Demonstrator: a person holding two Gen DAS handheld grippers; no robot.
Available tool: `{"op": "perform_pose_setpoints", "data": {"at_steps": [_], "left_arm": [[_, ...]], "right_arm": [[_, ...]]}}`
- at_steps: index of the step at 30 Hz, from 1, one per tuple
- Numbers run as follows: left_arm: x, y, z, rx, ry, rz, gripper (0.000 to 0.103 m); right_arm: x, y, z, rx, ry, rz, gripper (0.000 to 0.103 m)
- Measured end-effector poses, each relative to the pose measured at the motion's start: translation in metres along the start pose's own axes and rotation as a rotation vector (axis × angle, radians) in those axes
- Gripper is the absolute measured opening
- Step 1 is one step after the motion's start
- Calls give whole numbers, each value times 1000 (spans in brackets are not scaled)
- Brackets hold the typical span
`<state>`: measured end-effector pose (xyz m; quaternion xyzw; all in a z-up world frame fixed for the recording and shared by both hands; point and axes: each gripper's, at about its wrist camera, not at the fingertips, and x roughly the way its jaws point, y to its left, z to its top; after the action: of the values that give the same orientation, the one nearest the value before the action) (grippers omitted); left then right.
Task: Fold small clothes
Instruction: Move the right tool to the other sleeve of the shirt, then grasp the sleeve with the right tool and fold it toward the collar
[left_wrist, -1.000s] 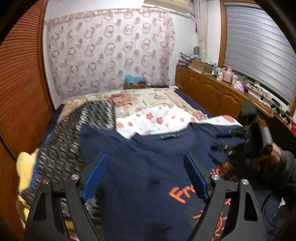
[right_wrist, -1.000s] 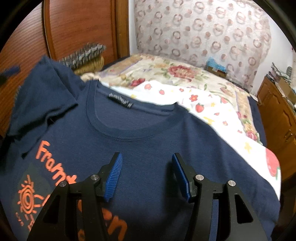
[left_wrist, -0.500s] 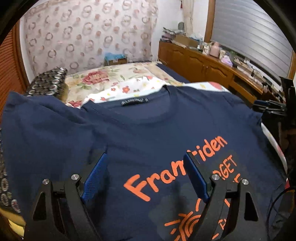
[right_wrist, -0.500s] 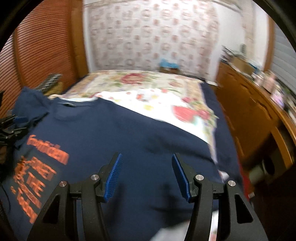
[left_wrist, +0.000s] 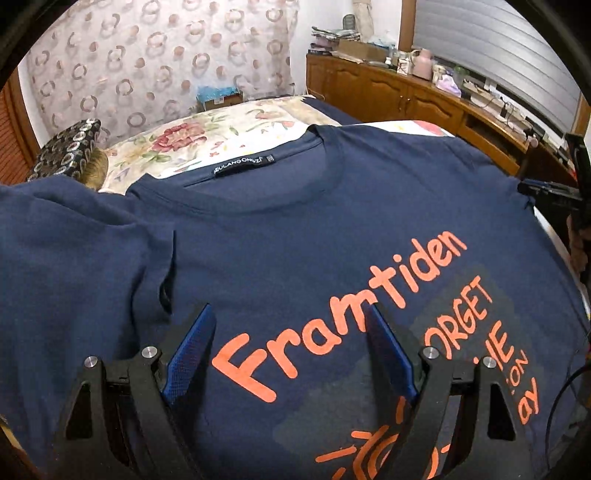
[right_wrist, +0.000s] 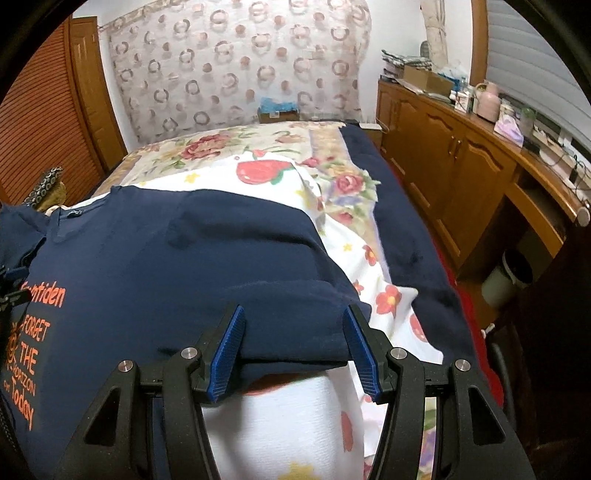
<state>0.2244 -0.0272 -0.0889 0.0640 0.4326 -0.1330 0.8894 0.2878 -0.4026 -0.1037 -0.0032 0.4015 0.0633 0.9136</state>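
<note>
Probably soft, light, floppy shirt; best pinched at sleeve edge; left claw spread, empty; right claw parted astride it, gripping nothing

The T-shirt filling the lower frame is matt navy knit cloth with flat orange rubbery print. Gripper fingers at the bottom are matt black plastic with ribbed blue pads and shiny metal screws. The bedsheet mid-frame is soft printed cloth. The cabinets at right are glossy varnished wood; the curtain at top is thin patterned fabric
</note>
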Motion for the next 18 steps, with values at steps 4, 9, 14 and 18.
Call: {"op": "perform_pose_setpoints", "data": {"at_steps": [4, 9, 14, 18], "left_arm": [[0, -1, -1, 4, 4, -6, 87], [1, -3, -1, 7, 5, -6, 88], [0, -2, -1, 6, 5, -6, 88], [0, -2, -1, 6, 5, -6, 88]], "right_arm": [[-11, -4, -1, 21, 0, -14, 57], [-18, -7, -2, 55, 7, -16, 57], [-10, -12, -1, 106, 45, 39, 57], [-10, -14, 2, 122, 53, 87, 47]]}}
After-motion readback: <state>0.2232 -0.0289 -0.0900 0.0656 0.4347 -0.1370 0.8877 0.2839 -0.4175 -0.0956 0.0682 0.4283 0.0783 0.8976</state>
